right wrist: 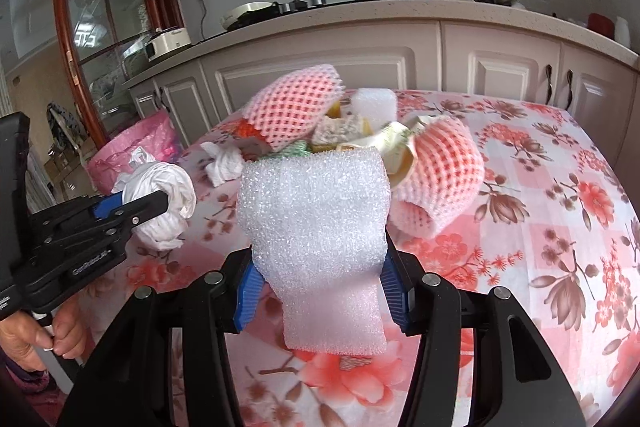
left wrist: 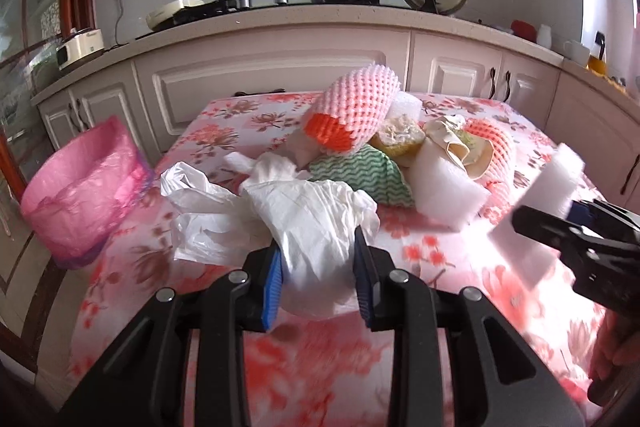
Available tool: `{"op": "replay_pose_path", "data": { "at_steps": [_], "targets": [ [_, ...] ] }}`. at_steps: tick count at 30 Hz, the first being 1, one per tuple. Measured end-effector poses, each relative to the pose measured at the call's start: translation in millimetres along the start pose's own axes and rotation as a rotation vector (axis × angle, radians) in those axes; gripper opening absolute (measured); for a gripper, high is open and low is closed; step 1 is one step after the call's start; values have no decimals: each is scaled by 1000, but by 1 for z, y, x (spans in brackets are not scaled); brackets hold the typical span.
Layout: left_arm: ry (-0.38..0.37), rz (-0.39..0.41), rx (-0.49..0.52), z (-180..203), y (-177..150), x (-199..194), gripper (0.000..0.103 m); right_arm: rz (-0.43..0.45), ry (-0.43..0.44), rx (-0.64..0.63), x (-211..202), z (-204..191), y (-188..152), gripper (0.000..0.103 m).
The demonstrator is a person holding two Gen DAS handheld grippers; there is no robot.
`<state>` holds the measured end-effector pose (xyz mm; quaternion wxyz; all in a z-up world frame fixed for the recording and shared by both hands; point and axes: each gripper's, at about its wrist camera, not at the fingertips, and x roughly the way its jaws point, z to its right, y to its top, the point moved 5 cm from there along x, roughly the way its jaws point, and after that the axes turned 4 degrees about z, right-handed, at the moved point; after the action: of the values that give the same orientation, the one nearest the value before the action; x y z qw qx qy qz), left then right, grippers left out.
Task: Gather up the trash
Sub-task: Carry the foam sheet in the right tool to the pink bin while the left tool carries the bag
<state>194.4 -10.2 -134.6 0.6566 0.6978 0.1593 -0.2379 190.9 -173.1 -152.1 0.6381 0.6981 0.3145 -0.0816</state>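
We see the left gripper (left wrist: 318, 281) tilted down, clamped on a white plastic bag (left wrist: 316, 211); the right gripper (right wrist: 320, 291) squeezes a foam sheet (right wrist: 316, 211). Left of the table (left wrist: 400, 251), the pink-lined bin (left wrist: 80, 187) shows no contents.

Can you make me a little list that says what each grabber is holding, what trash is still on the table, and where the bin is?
left gripper: shut on a crumpled white plastic bag
right gripper: shut on a white foam sheet
still on table: two pink foam fruit nets, green wavy cloth, fruit peel
bin: pink-lined, beside the table's left edge
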Motion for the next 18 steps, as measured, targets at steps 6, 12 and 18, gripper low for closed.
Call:
{"op": "replay_pose_path", "data": {
  "at_steps": [6, 12, 18],
  "targets": [
    [-8, 52, -15, -17, -4, -36, 30, 13, 46, -85, -6, -42, 8, 50],
    [37, 100, -40, -45, -5, -64, 30, 32, 82, -166, -5, -79, 22, 50],
    [139, 139, -68, -89, 2, -79, 30, 60, 141, -238, 14, -125, 47, 50]
  ]
}}
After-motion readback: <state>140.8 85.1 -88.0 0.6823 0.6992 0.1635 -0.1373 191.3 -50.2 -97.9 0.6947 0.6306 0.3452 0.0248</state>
